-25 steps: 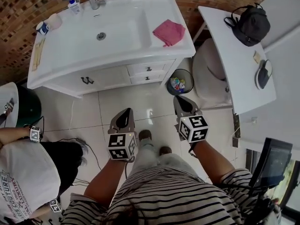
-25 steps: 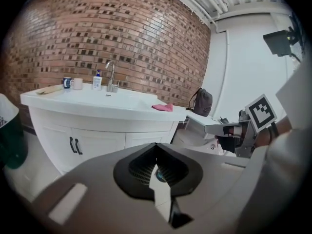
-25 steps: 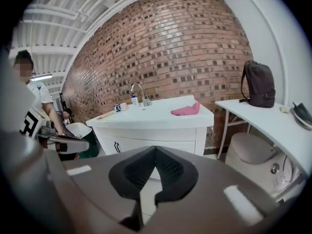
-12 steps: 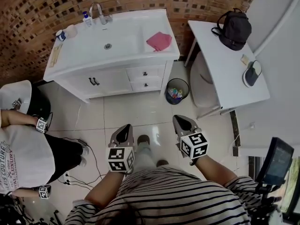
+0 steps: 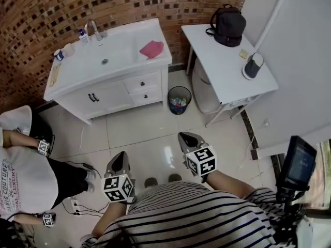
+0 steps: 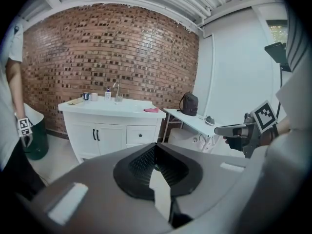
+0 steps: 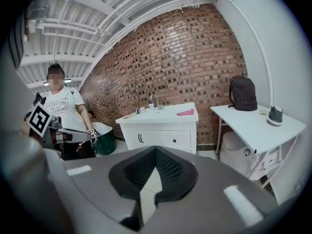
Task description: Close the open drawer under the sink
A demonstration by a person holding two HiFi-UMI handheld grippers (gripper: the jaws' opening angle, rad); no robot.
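Brick-walled washroom, pale tiled floor. Person stands well back from the fittings, a gripper in each hand held out over bare floor.

Left gripper point(image 5: 122, 155): jaws clenched tip to tip, nothing between them; only floor shows through the gap behind the tips. Right gripper point(image 5: 182, 135): same, closed and empty. Neither touches anything.

Well ahead of both grippers, far out of reach: white vanity point(image 5: 111, 101) against the brick wall. Top drawer point(image 5: 142, 82) and bottom drawer point(image 5: 146, 95) sit under the right end of the sink point(image 5: 129, 61), ahead of the left gripper and a little to its right. Both fronts look flush with the cabinet face in the head view and in both gripper views. Double doors beside them are shut too.

Judgement: the closing looks done. No drawer stands proud, so nothing seems left to push.

Containers:
- Sink: basin bare. Pink cloth point(image 5: 151, 49) lies on the counter at its right end.
- Cup point(image 5: 68, 49) at the back left of the counter; contents not visible.
- Waste bin point(image 5: 169, 96) on the floor just right of the vanity, ahead of the right gripper; mixed coloured litter inside.
- Green tub point(image 7: 104, 143) left of the vanity; inside hidden.
- Backpack point(image 5: 227, 26) on the white table point(image 5: 222, 71), ahead and right of the right gripper; closed.
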